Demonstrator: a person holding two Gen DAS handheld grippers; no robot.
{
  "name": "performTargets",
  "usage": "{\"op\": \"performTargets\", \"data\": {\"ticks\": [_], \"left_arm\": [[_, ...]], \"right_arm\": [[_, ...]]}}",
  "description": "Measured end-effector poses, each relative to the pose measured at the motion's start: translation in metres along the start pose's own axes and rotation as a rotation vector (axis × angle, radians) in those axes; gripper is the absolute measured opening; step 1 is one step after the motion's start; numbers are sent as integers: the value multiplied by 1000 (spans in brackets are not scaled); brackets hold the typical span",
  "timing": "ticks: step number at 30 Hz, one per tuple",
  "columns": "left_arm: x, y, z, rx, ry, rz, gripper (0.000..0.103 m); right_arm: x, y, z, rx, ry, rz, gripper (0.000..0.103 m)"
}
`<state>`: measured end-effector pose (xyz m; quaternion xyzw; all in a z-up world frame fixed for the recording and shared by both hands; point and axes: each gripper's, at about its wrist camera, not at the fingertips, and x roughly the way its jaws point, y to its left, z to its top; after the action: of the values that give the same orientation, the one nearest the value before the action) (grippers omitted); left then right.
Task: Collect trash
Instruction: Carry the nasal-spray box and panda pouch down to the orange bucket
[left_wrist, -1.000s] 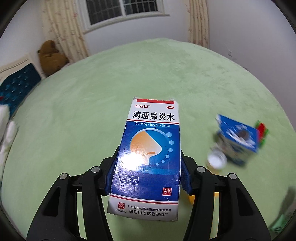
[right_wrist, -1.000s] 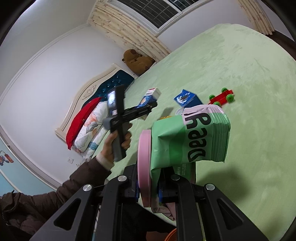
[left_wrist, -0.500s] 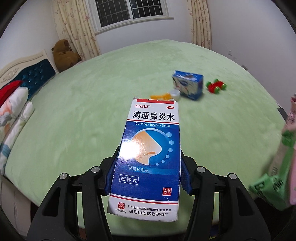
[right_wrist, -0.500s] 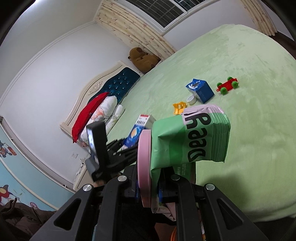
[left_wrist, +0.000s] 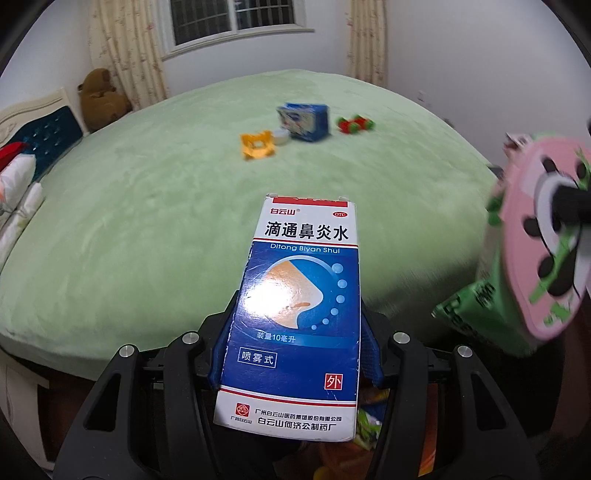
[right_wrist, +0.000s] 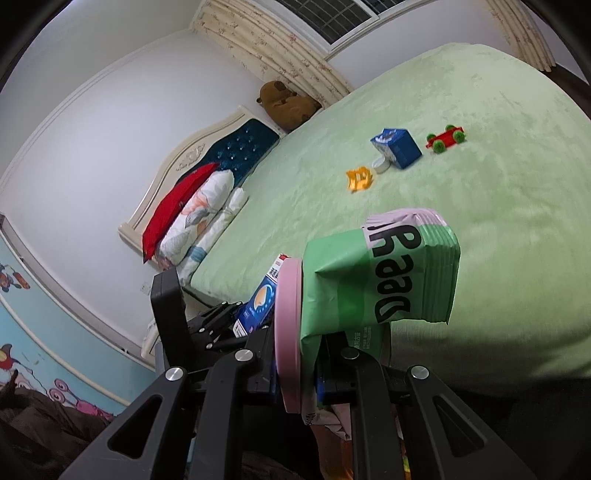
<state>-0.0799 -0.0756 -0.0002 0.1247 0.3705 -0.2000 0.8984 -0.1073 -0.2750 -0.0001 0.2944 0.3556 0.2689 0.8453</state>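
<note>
Left gripper (left_wrist: 295, 350) jaws clamp medicine box (left_wrist: 295, 314); right gripper (right_wrist: 295, 369) jaws pinch blurred snack bag (right_wrist: 376, 280)

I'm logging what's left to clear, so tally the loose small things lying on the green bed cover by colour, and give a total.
Blue: 1, the blue carton
Orange: 1, the orange piece
White: 1, the small white cup
Red with green wheels: 1, the toy car
Total: 4
</note>
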Motion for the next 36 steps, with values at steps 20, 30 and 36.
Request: {"op": "performTargets", "data": {"ticks": [20,30,36], "left_arm": [[31,-38,-90,104,234,-63,54],[62,-48,-106,129,339,-80,54],[80,-54,-115,137,408,-94,54]], "right_arm": [[30,-15,-83,-17,259,-94,13],[57,-36,-97,-15,335,-130,13],[77,-47,-106,-29,395,-157,13]]}}
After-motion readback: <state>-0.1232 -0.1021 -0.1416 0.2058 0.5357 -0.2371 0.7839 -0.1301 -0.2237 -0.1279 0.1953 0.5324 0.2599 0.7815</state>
